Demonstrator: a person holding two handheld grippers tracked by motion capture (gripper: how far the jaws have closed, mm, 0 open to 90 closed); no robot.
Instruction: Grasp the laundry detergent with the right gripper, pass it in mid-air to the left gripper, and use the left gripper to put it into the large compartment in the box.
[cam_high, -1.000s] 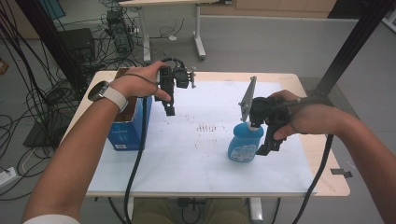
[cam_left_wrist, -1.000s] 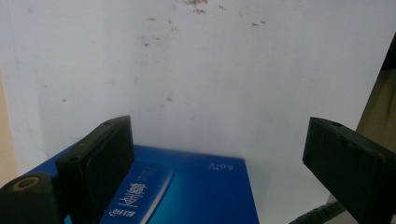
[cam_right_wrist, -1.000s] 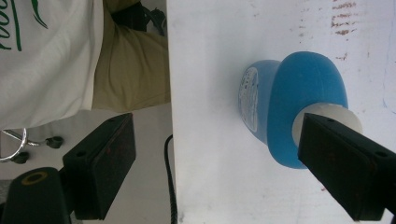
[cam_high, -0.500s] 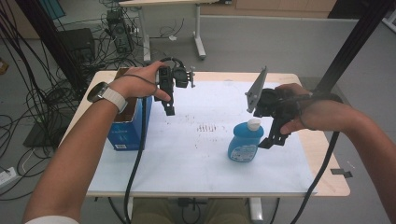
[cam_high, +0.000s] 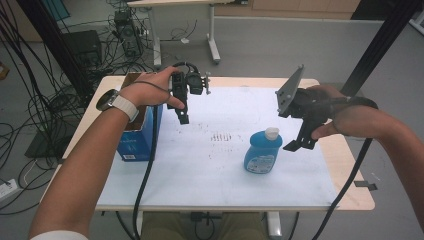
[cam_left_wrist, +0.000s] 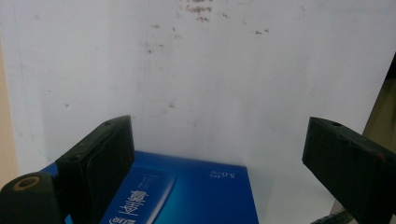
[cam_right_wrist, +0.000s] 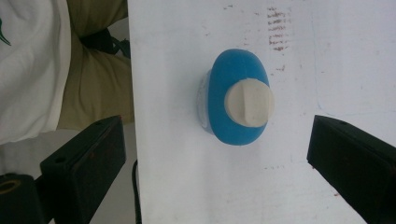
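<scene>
Right gripper view shows the right gripper with jaws spread wide, just opened, above the blue bottle, gripping nothing.

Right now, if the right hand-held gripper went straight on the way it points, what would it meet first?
Probably the blue bottle: its cream cap lies between the open jaws of the right hand-held gripper. Depth is unclear, so it could pass alongside.

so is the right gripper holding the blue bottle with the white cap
No, the right gripper hangs open beside the upright blue plastic bottle with the white cap, apart from it.
</scene>
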